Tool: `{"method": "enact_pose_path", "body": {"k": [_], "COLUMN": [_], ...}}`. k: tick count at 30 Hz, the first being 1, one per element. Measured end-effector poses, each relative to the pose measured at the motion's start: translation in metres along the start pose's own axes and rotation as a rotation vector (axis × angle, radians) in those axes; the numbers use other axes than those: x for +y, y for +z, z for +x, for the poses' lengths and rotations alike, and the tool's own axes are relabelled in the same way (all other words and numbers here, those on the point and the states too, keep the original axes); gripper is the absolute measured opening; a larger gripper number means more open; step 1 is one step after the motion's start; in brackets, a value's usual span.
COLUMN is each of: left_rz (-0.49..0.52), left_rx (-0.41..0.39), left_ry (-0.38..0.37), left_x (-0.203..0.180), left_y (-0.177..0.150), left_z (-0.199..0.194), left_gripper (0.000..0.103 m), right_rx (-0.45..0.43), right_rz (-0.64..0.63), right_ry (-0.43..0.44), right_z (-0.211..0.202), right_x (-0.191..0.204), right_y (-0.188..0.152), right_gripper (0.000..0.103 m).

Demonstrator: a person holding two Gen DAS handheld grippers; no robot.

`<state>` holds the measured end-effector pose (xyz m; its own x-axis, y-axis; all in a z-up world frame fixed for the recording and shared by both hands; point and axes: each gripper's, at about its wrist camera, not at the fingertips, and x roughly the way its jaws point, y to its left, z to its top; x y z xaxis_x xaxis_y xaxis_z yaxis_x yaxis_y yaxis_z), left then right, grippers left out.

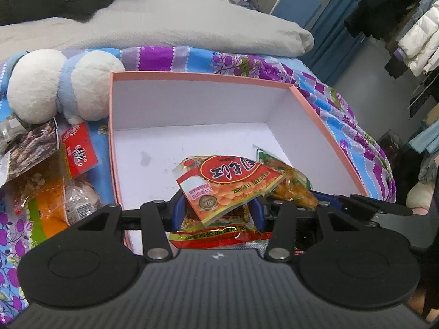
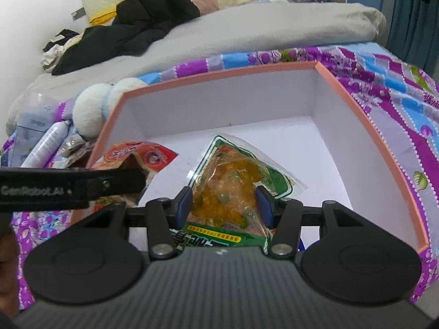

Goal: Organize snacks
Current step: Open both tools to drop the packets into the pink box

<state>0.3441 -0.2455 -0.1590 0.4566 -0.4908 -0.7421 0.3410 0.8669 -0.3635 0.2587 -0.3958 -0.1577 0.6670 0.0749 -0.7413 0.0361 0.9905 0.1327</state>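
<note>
Left claw [image 1: 216, 208]: my blue pads pinch a red snack packet [image 1: 227, 183] by its lower end; the packet sticks up and away from me, tilted.
Left claw pose: I point it forward and steeply down over the near wall of the box, with the packet's far end above the box floor.
Right claw [image 2: 223, 205]: my blue pads press on both sides of a clear, green-edged snack packet [image 2: 236, 181] filled with orange and green pieces.
Right claw pose: it also slants down into the box, to the right of the left claw; the green-edged packet's far corner lies on or just above the white floor, I cannot tell which.
Two claws together: in the right view the left claw's black arm crosses the left side, with the red packet beyond it.
Box [image 1: 310, 101]: open, pink outside, white inside, resting on the bed.
Other snacks [image 1: 49, 170]: several packets lie in a loose heap just left of the box, outside it.
Plush toy [image 1: 57, 87]: white and pale blue, beside the box's far left corner.
Bed [image 1: 356, 126]: covered by a purple and blue flowered sheet, with a grey quilt [image 1: 192, 27] behind the box.
</note>
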Motion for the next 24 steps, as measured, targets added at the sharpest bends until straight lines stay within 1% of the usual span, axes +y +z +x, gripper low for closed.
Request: {"method": "enact_pose_path", "body": {"k": [2,4,5,6,7,10,14,19,24], "left_rz": [0.008,0.01,0.01,0.012,0.011,0.006,0.026,0.035,0.045], "left_rx": [0.009,0.018,0.019,0.011,0.001,-0.021,-0.058,-0.112,-0.157], "left_ry": [-0.008,0.004,0.015,0.022,0.023,0.001,0.008,0.009,0.011], "left_x": [0.0,0.0,0.0,0.0,0.0,-0.001,-0.007,-0.015,-0.023], "left_y": [0.0,-0.001,-0.001,-0.002,-0.002,-0.002,-0.002,-0.007,-0.02], "left_z": [0.004,0.007,0.008,0.008,0.006,-0.003,-0.022,-0.055,-0.091], "left_gripper": [0.055,0.063,0.067,0.069,0.069,0.069,0.069,0.069,0.069], "right_rx": [0.011,0.02,0.023,0.028,0.032,0.038,0.019,-0.02,-0.06], "right_rz": [-0.004,0.008,0.018,0.032,0.045,0.064,0.051,0.041,0.03], "right_ry": [0.0,0.002,0.007,0.013,0.016,0.015,0.017,0.027,0.037], "right_z": [0.006,0.01,0.011,0.012,0.013,0.012,0.001,-0.021,-0.049], "right_x": [-0.002,-0.005,-0.007,-0.009,-0.011,-0.014,-0.012,-0.003,0.008], "right_y": [-0.001,-0.003,-0.003,-0.004,-0.005,-0.006,-0.007,-0.008,-0.014], "right_gripper": [0.055,0.057,0.063,0.07,0.071,0.072,0.072,0.072,0.072]}}
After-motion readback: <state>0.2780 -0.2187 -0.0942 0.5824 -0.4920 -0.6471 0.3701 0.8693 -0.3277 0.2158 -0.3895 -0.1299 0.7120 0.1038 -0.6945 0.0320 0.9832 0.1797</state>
